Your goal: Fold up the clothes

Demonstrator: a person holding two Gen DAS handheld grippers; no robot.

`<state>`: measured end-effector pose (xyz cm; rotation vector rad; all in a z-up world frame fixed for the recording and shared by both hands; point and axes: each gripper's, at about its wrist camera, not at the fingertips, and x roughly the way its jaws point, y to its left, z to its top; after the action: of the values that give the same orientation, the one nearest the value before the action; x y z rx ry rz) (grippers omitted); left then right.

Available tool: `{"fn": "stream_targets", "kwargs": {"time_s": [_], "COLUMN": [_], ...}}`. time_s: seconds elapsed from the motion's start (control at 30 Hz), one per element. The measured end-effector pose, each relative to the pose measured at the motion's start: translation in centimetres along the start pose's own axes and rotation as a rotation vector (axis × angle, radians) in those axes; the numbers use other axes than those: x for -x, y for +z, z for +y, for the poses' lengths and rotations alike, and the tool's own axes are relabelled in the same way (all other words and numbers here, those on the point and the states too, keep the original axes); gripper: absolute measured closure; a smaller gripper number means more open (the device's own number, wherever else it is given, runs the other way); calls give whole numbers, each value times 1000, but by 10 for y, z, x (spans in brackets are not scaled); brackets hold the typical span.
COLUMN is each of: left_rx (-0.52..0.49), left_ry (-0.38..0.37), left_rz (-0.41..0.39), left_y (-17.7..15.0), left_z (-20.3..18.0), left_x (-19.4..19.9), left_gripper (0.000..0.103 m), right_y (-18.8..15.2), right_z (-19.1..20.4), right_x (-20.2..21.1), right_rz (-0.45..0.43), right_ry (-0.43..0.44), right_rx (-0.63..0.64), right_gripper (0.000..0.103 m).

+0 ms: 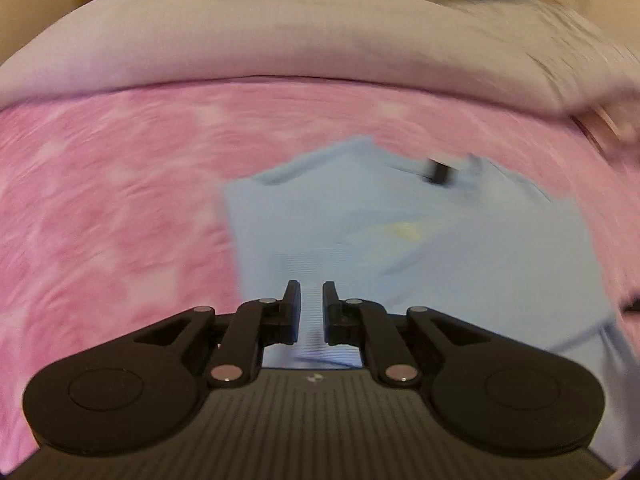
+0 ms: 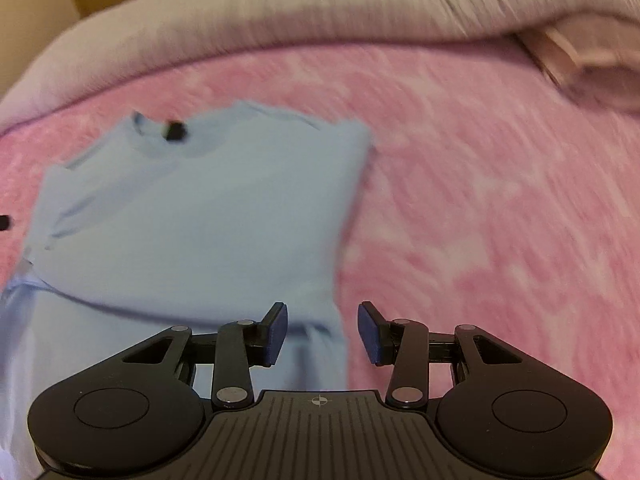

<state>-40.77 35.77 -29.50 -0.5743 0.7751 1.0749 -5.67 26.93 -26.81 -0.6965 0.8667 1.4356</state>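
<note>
A light blue T-shirt (image 1: pixel 420 240) lies on a pink blanket (image 1: pixel 112 208), its collar at the far end with a small black tag (image 1: pixel 438 172). It also shows in the right wrist view (image 2: pixel 200 216), partly folded. My left gripper (image 1: pixel 311 300) is nearly shut, with a strip of the blue shirt's near edge between its pads. My right gripper (image 2: pixel 322 328) is open and empty above the shirt's near right edge. Both views are motion-blurred.
The pink blanket (image 2: pixel 480 208) covers the bed. A grey-beige duvet (image 1: pixel 280 32) is rolled along the far side, also in the right wrist view (image 2: pixel 280 12). A beige wall stands behind it.
</note>
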Motion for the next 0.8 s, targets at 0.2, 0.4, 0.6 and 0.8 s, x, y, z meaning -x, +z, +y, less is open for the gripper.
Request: {"fn": "stream_targets", "kwargs": {"time_s": [0.2,0.4,0.6,0.8], "left_rx": [26,125,174,155], "left_ry": [26,47,-41,42], "left_rz": [71,85,98,206], "left_y": [-24,-51,-111,-205], "left_z": [15,53,30,-12], "left_x": [-36,38,116,131], "left_gripper": [92,94,93,93], "right_y": [-10,-34,-79,-153], "right_z": [5,-14,15,40], "right_x": [-44,18,73,58], "right_rz": [74,77,63,157], "right_ry": [-72,-140,5,45], "right_rx": [42,-73,-53,115], "right_gripper": [60,60,60,60]}}
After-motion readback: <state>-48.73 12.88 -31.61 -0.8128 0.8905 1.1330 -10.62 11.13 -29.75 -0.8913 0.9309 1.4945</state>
